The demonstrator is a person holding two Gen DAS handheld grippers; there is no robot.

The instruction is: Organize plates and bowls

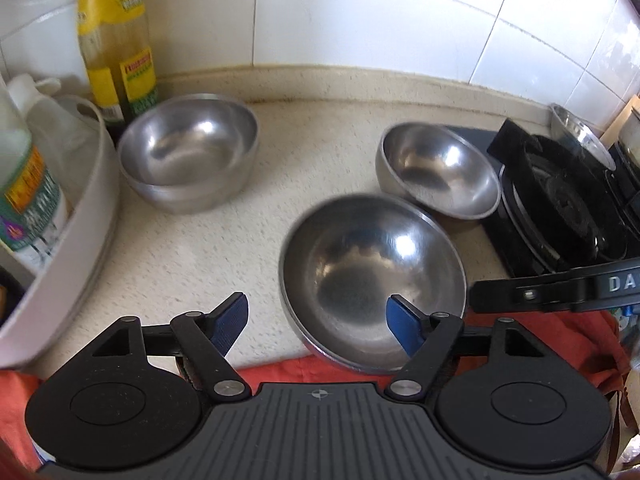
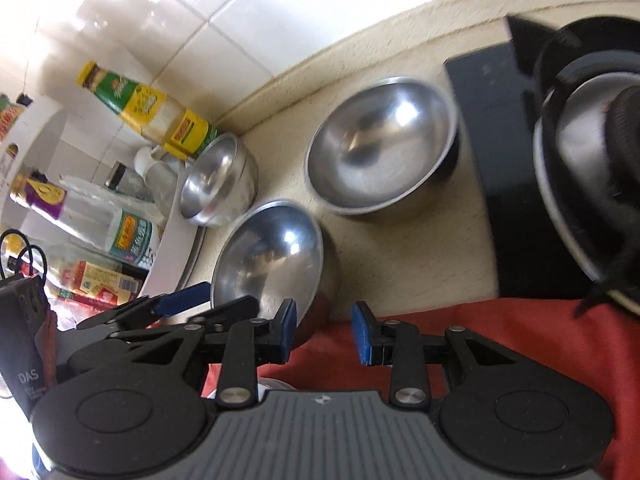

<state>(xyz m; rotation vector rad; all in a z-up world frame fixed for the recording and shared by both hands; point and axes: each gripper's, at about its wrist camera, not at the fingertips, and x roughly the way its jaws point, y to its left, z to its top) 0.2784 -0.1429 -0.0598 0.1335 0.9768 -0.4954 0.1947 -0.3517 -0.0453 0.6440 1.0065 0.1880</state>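
Note:
Three steel bowl spots sit on the speckled counter. The near bowl [image 1: 372, 280] [image 2: 272, 256] lies at the counter's front edge, tilted. A second bowl [image 1: 438, 170] [image 2: 380, 144] leans beside the stove. A stack of two nested bowls [image 1: 188, 156] [image 2: 218, 180] stands at the back left. My left gripper [image 1: 318, 326] is open and empty; its right finger [image 1: 404, 328] hangs over the near bowl's inside, the left one outside it. My right gripper [image 2: 324, 334] is open and empty, just right of the near bowl, above red cloth.
A black gas stove [image 1: 560, 208] [image 2: 560, 160] stands at the right. A white tub [image 1: 72, 216] with bottles stands at the left, sauce bottles [image 1: 116, 40] behind it. A red cloth [image 2: 500, 344] lies at the front edge. Tiled wall behind.

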